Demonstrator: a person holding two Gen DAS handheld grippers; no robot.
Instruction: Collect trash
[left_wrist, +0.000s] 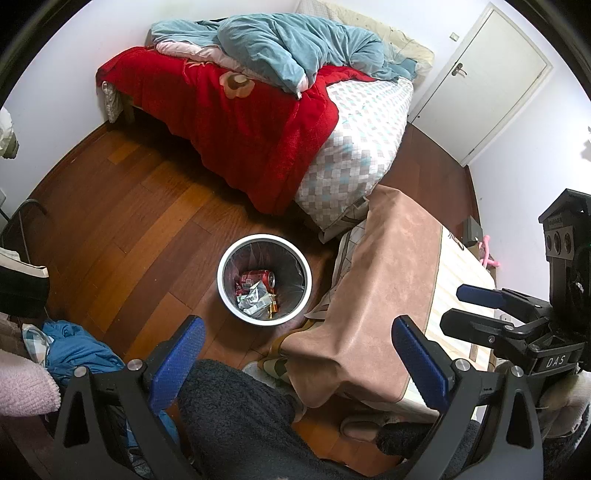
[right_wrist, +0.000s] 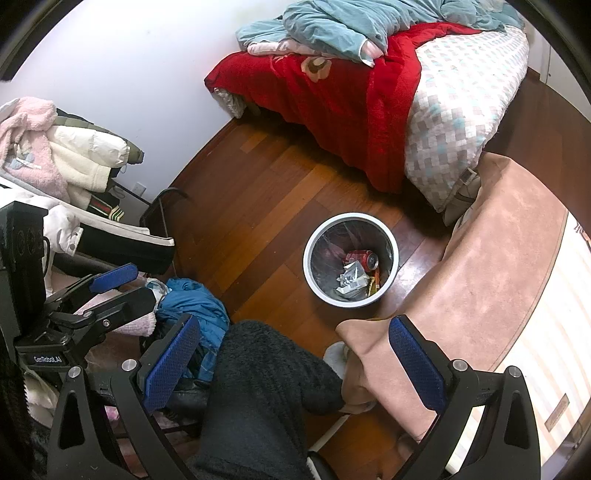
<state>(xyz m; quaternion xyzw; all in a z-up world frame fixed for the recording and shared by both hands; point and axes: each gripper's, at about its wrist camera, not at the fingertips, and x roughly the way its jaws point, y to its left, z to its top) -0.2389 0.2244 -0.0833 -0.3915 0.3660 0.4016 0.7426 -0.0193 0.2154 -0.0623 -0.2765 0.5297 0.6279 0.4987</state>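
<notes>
Left gripper (left_wrist: 299, 354): blue-padded fingers (left_wrist: 177, 363) spread wide, nothing between them; held above the person's dark fleece-clad leg (left_wrist: 236, 413); seen also from the right wrist view at far left (right_wrist: 110, 291), its fingers apart there too.
Right gripper (right_wrist: 295, 363): fingers (right_wrist: 417, 363) likewise spread, empty; visible in the left wrist view at right edge (left_wrist: 469, 306).
Trash bin (left_wrist: 264, 280): round, white rim, dark liner; standing upright on the wooden floor (left_wrist: 122, 206), between the bed and the surface; well ahead of both grippers.
Trash, all inside the bin: red drinks can (left_wrist: 263, 276) lying on its side; crumpled silvery wrapper (left_wrist: 255, 298) just beside and below the can; small orange packet (left_wrist: 273, 308) at the bin's wall.
Surface (left_wrist: 461, 280): at right, light striped top, partly draped with a pinkish-brown cloth (left_wrist: 373, 295) that hangs over its near edge.
Bed (left_wrist: 354, 147): checked sheet; red blanket (left_wrist: 236, 110) falling over the side; teal quilt (left_wrist: 280, 48) heaped on top.
White door (left_wrist: 484, 77): shut, far right corner.
Blue garment (left_wrist: 77, 347): bundled at left near the floor; pile of pale clothing (right_wrist: 55, 158) beyond it against the wall.
</notes>
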